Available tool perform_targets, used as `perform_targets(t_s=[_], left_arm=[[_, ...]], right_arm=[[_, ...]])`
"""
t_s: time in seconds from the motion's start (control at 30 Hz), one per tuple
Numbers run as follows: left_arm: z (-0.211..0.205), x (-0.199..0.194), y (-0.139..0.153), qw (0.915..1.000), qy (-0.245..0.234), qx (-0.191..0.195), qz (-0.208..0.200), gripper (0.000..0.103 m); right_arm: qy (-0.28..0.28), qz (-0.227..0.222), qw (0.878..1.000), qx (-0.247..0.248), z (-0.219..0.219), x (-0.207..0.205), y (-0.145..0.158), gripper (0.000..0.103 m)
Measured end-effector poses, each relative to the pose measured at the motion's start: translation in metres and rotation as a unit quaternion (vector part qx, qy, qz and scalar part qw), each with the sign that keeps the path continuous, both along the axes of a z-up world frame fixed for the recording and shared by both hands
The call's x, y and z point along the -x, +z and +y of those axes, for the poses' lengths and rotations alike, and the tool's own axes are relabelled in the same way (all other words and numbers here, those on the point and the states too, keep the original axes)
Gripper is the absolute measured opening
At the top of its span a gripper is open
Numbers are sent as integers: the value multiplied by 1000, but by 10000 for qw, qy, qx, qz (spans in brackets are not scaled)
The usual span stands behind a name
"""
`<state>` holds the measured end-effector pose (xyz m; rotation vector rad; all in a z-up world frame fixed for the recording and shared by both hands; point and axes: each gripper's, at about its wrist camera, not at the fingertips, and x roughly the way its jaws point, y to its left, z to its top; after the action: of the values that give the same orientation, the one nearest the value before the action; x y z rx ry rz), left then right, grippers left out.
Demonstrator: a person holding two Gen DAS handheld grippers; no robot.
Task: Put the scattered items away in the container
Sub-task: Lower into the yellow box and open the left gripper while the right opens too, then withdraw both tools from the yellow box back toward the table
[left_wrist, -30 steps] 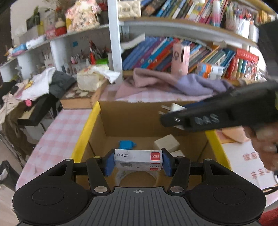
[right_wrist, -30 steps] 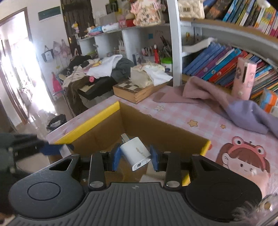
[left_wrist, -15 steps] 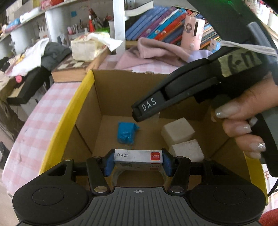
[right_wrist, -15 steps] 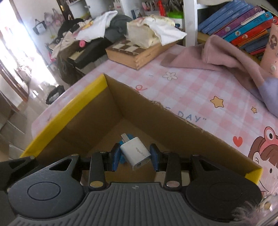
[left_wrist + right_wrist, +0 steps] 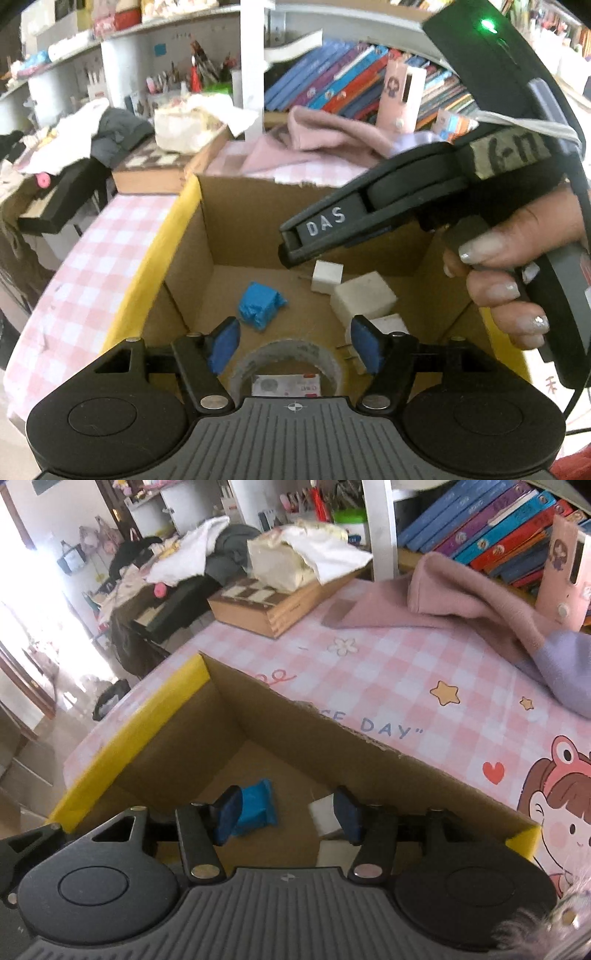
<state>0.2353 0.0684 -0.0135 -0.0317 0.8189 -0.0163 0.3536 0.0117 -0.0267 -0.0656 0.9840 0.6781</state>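
The box (image 5: 173, 236) floor looks free at the far-left corner; blue lump (image 5: 260, 304) and white blocks (image 5: 364, 299) crowd the rest.

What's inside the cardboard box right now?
In the cardboard box: a blue crumpled item, white blocks, a charger, a tape roll around a small staples box. The gripper body hides the near floor.

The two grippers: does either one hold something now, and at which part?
Nothing is held. The left gripper and right gripper are both open above the box, with only air between the pads.
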Motion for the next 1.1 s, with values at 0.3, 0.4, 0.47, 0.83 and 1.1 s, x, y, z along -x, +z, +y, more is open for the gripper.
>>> perform_targets(t_s=[0.3, 0.4, 0.47, 0.83, 1.1], left_arm=[[1, 38, 28, 9986, 111, 157, -503, 70], [1, 51, 35, 9978, 107, 138, -632, 73], [1, 61, 39, 9973, 112, 141, -707, 73], [4, 117, 60, 9921, 122, 167, -1239, 73], [-1, 158, 78, 9862, 104, 112, -1650, 84]], right_arm=[[-89, -464, 9986, -237, -15, 43, 36, 53], [-139, -556, 9979, -287, -19, 58, 44, 53], [-185, -627, 9974, -311, -23, 68, 50, 53], [-755, -1327, 9874, -412, -61, 135, 83, 53], [-1248, -1658, 9771, -458, -93, 186, 100, 53]])
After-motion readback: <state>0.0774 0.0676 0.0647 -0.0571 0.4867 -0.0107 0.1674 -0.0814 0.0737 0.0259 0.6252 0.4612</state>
